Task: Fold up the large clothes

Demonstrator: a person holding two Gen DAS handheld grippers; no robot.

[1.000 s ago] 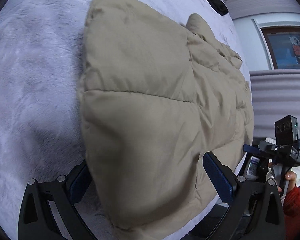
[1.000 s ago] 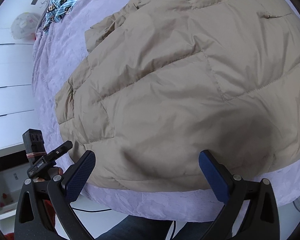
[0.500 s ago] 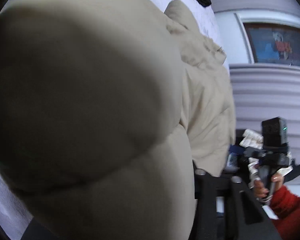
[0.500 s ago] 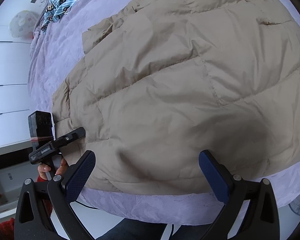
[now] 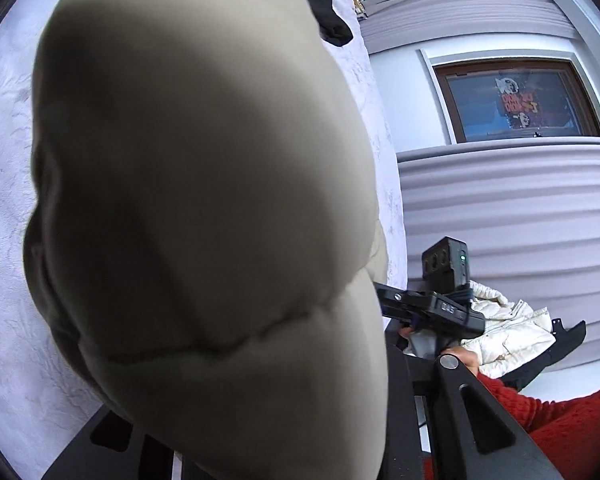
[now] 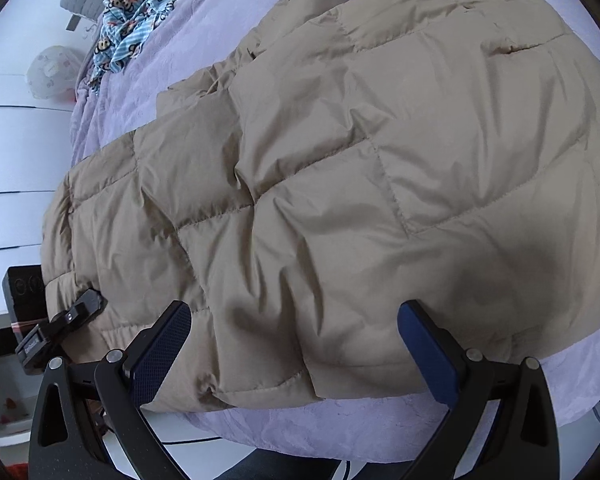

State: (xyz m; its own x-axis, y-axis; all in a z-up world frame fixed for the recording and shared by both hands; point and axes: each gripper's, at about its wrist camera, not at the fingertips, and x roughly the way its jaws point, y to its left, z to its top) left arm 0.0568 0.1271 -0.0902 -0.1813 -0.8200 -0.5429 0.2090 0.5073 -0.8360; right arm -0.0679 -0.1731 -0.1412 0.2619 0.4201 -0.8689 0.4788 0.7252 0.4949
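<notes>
A large beige quilted puffer jacket point(image 6: 340, 168) lies spread on a lavender bed cover point(image 6: 340, 428). In the left wrist view its near end point(image 5: 204, 208) bulges up close to the lens and hides both pads; my left gripper point(image 5: 268, 440) is shut on this hem. The left gripper also shows in the right wrist view point(image 6: 80, 312) clamped on the jacket's left corner. My right gripper point(image 6: 296, 356) is open, its blue pads astride the near hem, just above it. The right gripper also shows in the left wrist view point(image 5: 432, 308).
A blue patterned garment point(image 6: 136, 8) lies at the far end of the bed. A black garment point(image 5: 324, 12) lies beyond the jacket. A white jacket point(image 5: 508, 332) sits beside the bed, by a ribbed wall and a window point(image 5: 516, 100).
My left gripper closed on the jacket's corner and lifted it, so fabric now fills its view. My right gripper moved closer to the near hem, still open.
</notes>
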